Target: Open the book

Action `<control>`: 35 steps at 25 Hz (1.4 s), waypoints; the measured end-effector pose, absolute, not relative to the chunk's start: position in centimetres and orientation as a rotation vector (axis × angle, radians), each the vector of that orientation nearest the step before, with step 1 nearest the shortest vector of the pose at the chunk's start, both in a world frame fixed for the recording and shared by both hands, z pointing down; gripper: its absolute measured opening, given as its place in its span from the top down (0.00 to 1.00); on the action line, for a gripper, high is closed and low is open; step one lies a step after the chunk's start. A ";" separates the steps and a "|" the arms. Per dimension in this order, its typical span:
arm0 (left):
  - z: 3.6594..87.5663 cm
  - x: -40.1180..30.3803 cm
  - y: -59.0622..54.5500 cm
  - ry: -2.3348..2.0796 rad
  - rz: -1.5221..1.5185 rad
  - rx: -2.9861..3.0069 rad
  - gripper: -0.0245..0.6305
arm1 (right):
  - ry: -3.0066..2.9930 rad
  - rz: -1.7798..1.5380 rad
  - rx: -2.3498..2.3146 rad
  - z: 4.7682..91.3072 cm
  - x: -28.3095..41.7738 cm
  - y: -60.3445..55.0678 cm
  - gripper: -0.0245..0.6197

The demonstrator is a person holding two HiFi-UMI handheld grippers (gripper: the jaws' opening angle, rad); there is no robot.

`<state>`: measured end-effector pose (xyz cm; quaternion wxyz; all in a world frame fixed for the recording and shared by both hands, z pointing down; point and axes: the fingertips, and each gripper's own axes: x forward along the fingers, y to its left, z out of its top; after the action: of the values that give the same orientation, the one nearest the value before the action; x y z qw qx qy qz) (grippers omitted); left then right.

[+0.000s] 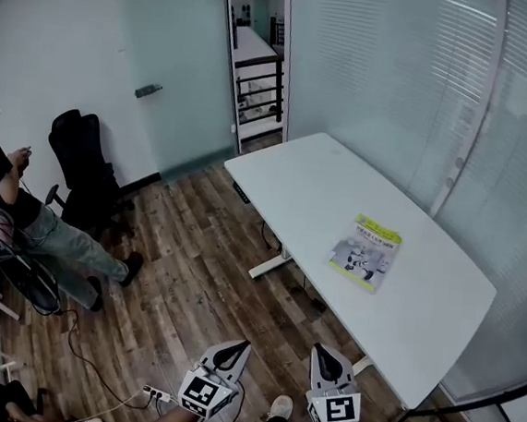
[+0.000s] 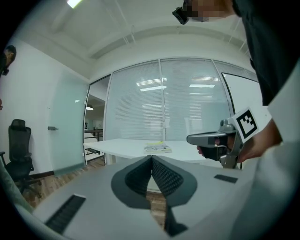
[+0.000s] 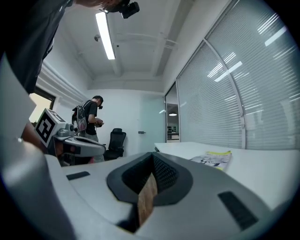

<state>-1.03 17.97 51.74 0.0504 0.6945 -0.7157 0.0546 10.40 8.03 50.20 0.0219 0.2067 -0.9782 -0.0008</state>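
Left gripper (image 1: 241,344) and right gripper (image 1: 318,348) sit side by side short of the table (image 1: 285,175), jaws pressed together on nothing; judged an approach posture. The book (image 1: 365,251) lies closed, cover up, on the table, well apart from both.

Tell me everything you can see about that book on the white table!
The book is thin like a magazine, with a soft-looking paper cover. The cover is pale with a greyish picture and a yellow-green strip along one end. It is closed and lies flat on the white table, a little slanted, nearer the edge beside the wooden floor. Only the table touches it.
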 end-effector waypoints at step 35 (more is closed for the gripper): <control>51.3 -9.6 -9.9 -1.994 0.186 2.303 0.95 | -2.902 0.004 0.916 49.2 3.8 -17.9 0.95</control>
<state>-9.61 -9.95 51.29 0.0448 0.7537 -0.6528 0.0610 3.82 -17.88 49.24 0.0492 0.3006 -0.9525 0.0013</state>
